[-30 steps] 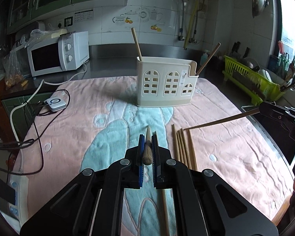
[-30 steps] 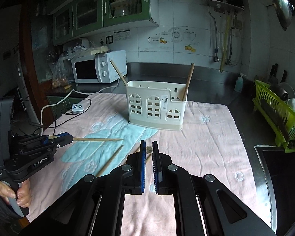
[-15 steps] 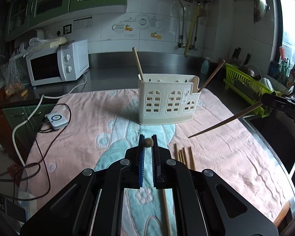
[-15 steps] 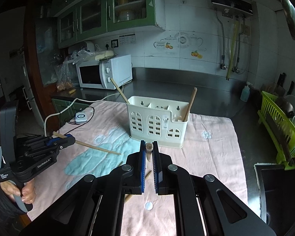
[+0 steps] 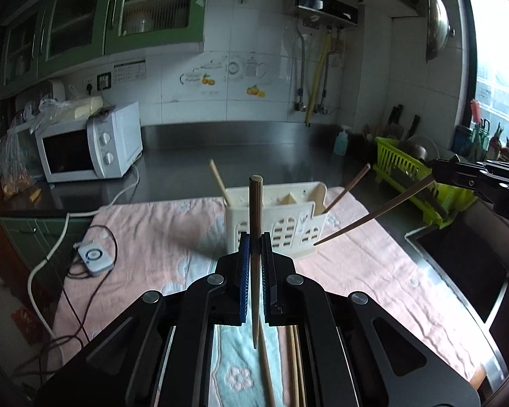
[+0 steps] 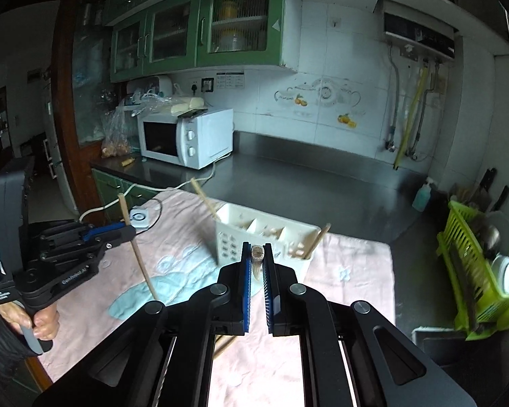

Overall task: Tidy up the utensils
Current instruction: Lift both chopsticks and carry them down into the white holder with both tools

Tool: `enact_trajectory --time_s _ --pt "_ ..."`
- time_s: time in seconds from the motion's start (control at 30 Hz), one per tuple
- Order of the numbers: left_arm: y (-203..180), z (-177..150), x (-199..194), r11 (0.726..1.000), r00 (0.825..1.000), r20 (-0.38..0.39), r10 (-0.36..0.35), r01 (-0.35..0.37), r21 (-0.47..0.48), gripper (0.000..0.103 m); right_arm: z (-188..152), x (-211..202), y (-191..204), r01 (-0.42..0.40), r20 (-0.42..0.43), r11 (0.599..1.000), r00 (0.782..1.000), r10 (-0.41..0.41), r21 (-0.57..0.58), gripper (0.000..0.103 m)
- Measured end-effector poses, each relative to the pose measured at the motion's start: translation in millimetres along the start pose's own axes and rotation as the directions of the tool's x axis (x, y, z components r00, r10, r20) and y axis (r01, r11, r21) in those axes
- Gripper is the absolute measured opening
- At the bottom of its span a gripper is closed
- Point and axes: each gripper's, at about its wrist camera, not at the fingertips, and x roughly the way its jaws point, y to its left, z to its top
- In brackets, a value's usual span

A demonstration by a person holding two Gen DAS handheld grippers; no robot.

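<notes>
Wooden chopsticks are up in the air, one in each gripper. The left gripper (image 5: pixel 253 247) is clamped tight on a chopstick (image 5: pixel 254 210) that stands nearly upright at the centre of the left wrist view, its blunt end at the top. The right gripper (image 6: pixel 257 266) is likewise closed on its own chopstick (image 6: pixel 257 252), seen end-on between the blue pads; in the left wrist view this second stick (image 5: pixel 373 215) slants down from the right edge towards the middle. Behind both, at mid-frame, a cream utensil holder (image 5: pixel 285 227) sits on the pink and blue towel (image 5: pixel 159 237) spread over the desk, with two more chopsticks leaning out of its end compartments. Several loose chopsticks (image 5: pixel 297 363) lie on the towel at the bottom of the left wrist view. A white microwave (image 5: pixel 88 146) stands at the left, a green dish rack (image 6: pixel 475 271) at the right.
</notes>
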Motion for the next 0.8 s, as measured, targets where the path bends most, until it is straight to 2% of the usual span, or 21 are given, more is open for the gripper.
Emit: enact_trajectory --time_s 0.23,0.47,0.8 --pt "-2.7 44.5 -2.9 1.0 0.996 0.092 -0.008 0.01 -0.015 0.005 26.4 -0.4 -23.3 0.039 0.023 0.999 0.999 -0.039 0.016 0.007" --pt "-6.5 89.8 -0.5 0.999 0.978 0.21 0.001 0.007 -0.036 0.005 46.1 17.3 -41.5 0.071 0.022 0.997 0.997 -0.072 0.026 0.007" --pt "-10.8 126.8 30.9 0.998 0.957 0.287 0.049 -0.038 -0.042 0.005 55.6 54.5 -54.1 0.085 -0.009 0.996 0.996 -0.085 0.025 0.007"
